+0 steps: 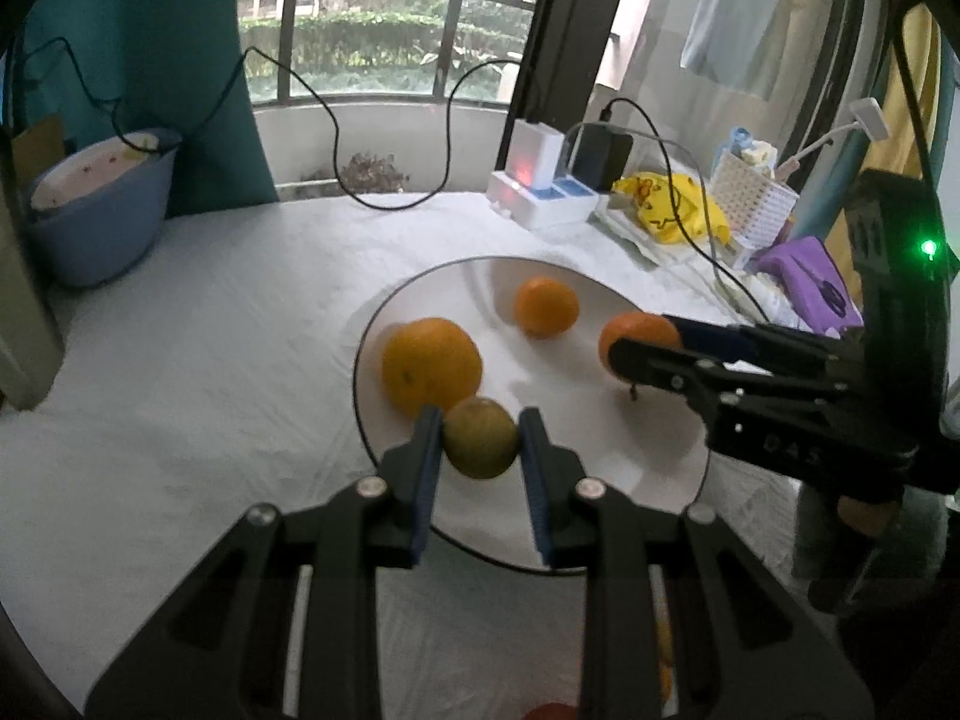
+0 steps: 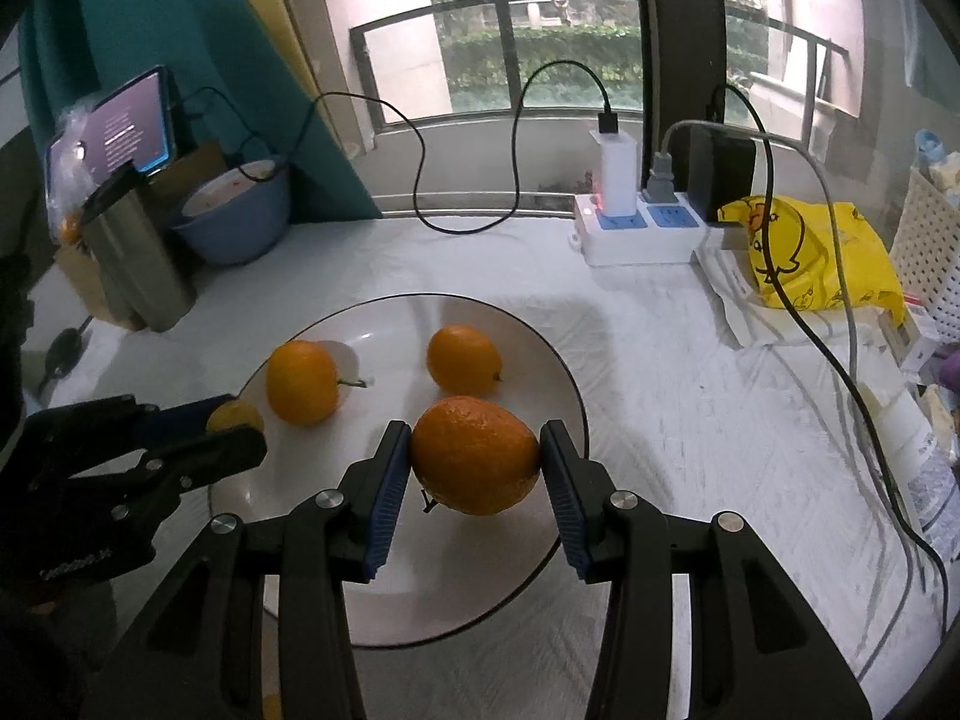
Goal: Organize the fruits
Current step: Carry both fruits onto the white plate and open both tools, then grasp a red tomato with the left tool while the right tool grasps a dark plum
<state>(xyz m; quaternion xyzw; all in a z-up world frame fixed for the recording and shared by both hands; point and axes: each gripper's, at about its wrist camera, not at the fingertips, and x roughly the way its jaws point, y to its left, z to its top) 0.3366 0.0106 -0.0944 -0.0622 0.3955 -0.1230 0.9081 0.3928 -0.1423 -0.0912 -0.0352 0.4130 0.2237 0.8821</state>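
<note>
Left gripper (image 1: 480, 447) clamped on a small greenish-yellow citrus (image 1: 480, 438), held over the near rim of the white plate (image 1: 660, 480). Right gripper (image 2: 476, 456) pinching a larger orange (image 2: 474, 456) above the same plate. Two more oranges (image 2: 302, 382) (image 2: 463, 359) resting on the plate, further in from both.

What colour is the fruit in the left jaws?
Yellowish green, duller than the oranges; the small fruit shows best in the left wrist view.

left wrist — close, angled down over its tool | right wrist — same | shared: white plate (image 1: 384, 324) (image 2: 564, 384)
</note>
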